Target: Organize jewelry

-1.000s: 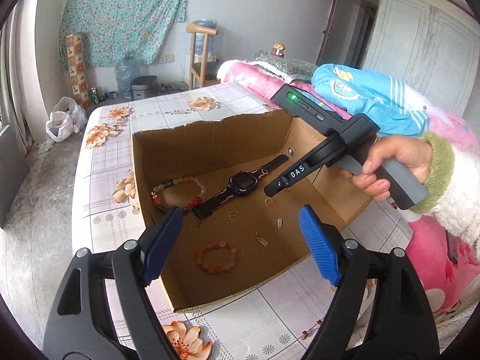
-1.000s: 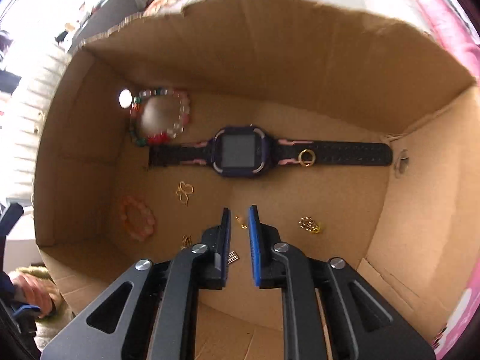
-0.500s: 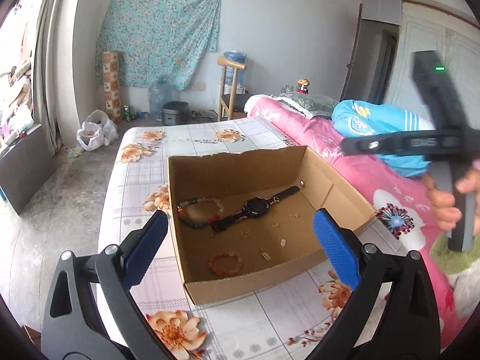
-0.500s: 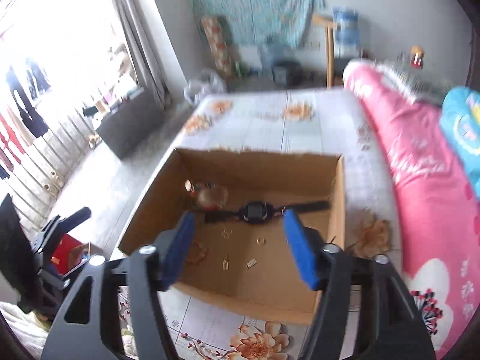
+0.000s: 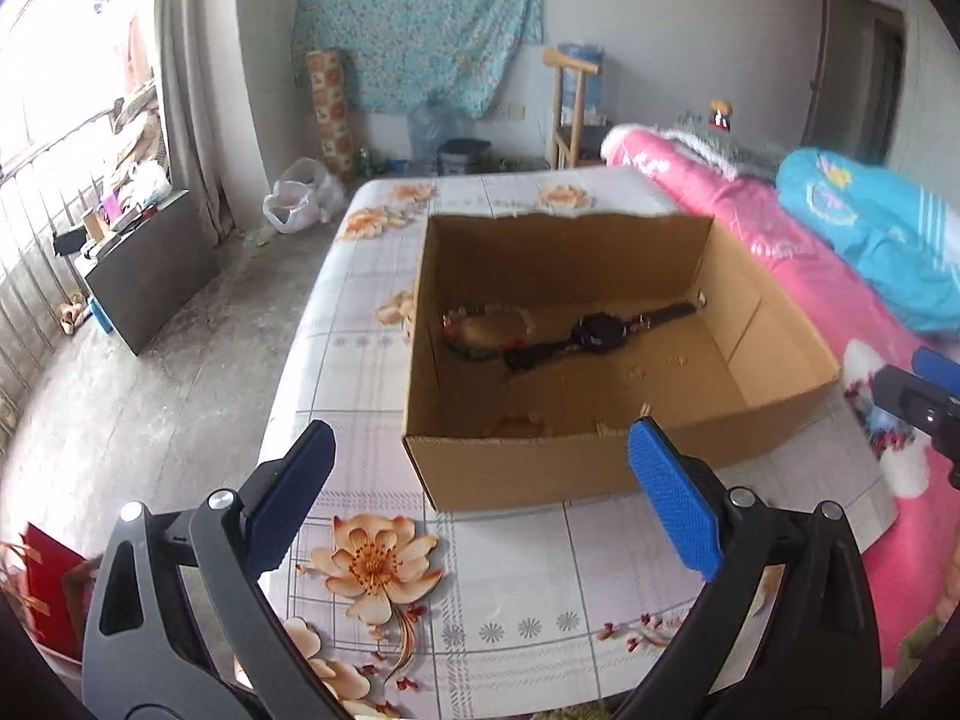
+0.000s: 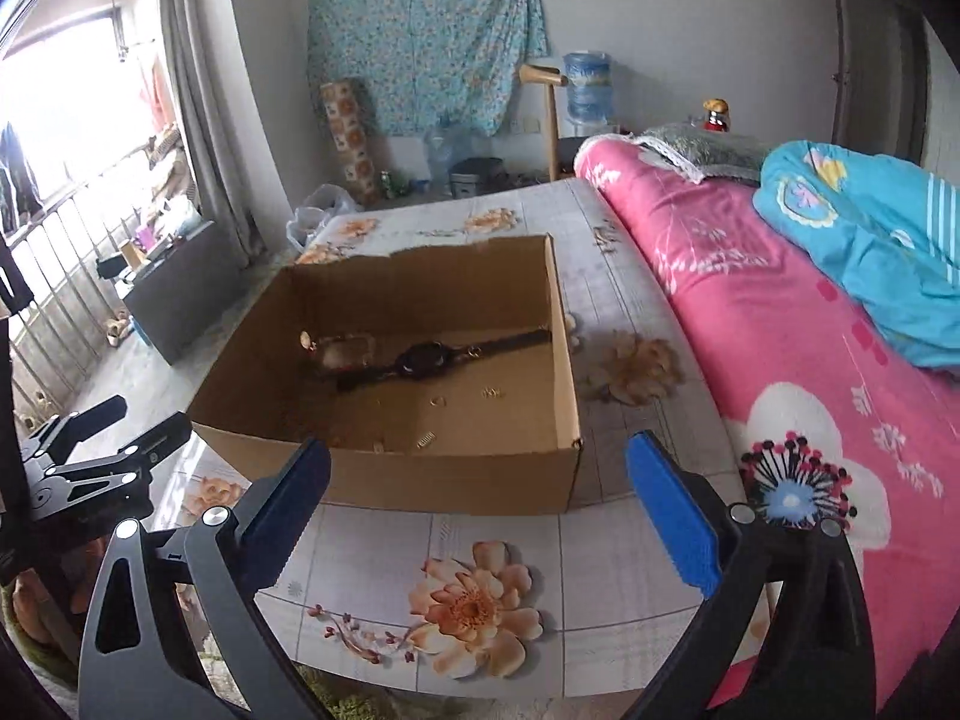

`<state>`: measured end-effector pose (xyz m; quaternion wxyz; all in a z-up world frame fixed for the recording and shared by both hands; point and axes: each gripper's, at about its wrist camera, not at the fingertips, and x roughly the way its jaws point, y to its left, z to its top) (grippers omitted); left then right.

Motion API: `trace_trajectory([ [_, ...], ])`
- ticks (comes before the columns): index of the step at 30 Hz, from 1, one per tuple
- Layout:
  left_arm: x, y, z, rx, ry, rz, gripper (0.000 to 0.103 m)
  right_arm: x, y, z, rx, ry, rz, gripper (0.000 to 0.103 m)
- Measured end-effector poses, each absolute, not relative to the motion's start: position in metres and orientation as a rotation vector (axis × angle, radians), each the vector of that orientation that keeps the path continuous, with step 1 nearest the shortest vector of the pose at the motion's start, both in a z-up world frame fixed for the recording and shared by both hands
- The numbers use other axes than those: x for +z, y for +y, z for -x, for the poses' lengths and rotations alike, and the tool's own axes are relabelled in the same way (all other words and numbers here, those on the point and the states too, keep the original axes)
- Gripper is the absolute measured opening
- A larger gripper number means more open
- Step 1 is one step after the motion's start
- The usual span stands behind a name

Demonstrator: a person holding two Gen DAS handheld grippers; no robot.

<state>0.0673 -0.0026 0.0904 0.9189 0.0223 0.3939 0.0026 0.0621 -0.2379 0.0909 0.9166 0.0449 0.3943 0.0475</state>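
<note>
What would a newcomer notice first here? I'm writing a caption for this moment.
The open cardboard box in the middle of the flowered table, with a dark watch and a bead bracelet on its floor. Next, the bright pink bedding along the table's right side.

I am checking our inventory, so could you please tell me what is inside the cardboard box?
In the box: a dark watch, a mixed-bead bracelet, an orange bracelet half hidden by the near wall, and small gold pieces. That wall hides the nearest floor strip.
</note>
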Motion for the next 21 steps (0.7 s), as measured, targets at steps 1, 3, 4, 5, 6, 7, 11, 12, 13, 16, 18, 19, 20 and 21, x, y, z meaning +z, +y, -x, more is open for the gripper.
trace_trajectory([
  [1, 0.086, -0.007, -0.069, 0.005, 0.823, -0.064, 0.095, 0.084, -0.235, -0.065, 0.079, 0.832, -0.088, 0.096],
  [3, 0.077, -0.015, -0.073, -0.006, 0.859, -0.068, 0.095, 0.072, -0.231, -0.066, 0.068, 0.858, -0.088, 0.096],
  [4, 0.074, -0.016, -0.074, -0.012, 0.878, -0.058, 0.095, 0.066, -0.228, -0.067, 0.071, 0.874, -0.088, 0.096],
  [5, 0.069, -0.018, -0.077, -0.02, 0.908, -0.038, 0.095, 0.061, -0.225, -0.069, 0.076, 0.891, -0.088, 0.096],
  [6, 0.066, -0.019, -0.079, -0.026, 0.929, -0.025, 0.095, 0.057, -0.222, -0.071, 0.08, 0.903, -0.087, 0.096],
  [7, 0.062, -0.02, -0.08, -0.029, 0.945, -0.019, 0.095, 0.052, -0.219, -0.074, 0.079, 0.919, -0.083, 0.096],
  [11, 0.051, -0.026, -0.087, -0.009, 0.991, -0.047, 0.095, 0.043, -0.213, -0.081, 0.078, 0.952, -0.071, 0.096],
  [12, 0.049, -0.027, -0.088, -0.005, 1.001, -0.051, 0.094, 0.042, -0.212, -0.082, 0.081, 0.959, -0.07, 0.096],
  [13, 0.048, -0.028, -0.089, -0.007, 1.009, -0.052, 0.095, 0.04, -0.21, -0.083, 0.083, 0.965, -0.066, 0.096],
  [16, 0.044, -0.028, -0.091, 0.003, 1.028, -0.052, 0.094, 0.038, -0.207, -0.085, 0.075, 0.972, -0.052, 0.096],
  [18, 0.044, -0.026, -0.092, 0.006, 1.034, -0.041, 0.094, 0.036, -0.207, -0.086, 0.078, 0.98, -0.053, 0.096],
  [19, 0.044, -0.026, -0.092, 0.008, 1.035, -0.041, 0.094, 0.036, -0.207, -0.086, 0.08, 0.982, -0.055, 0.096],
  [20, 0.044, -0.026, -0.092, 0.01, 1.037, -0.043, 0.094, 0.035, -0.207, -0.086, 0.08, 0.983, -0.054, 0.096],
  [21, 0.044, -0.026, -0.093, 0.012, 1.039, -0.043, 0.094, 0.035, -0.206, -0.086, 0.078, 0.983, -0.05, 0.096],
])
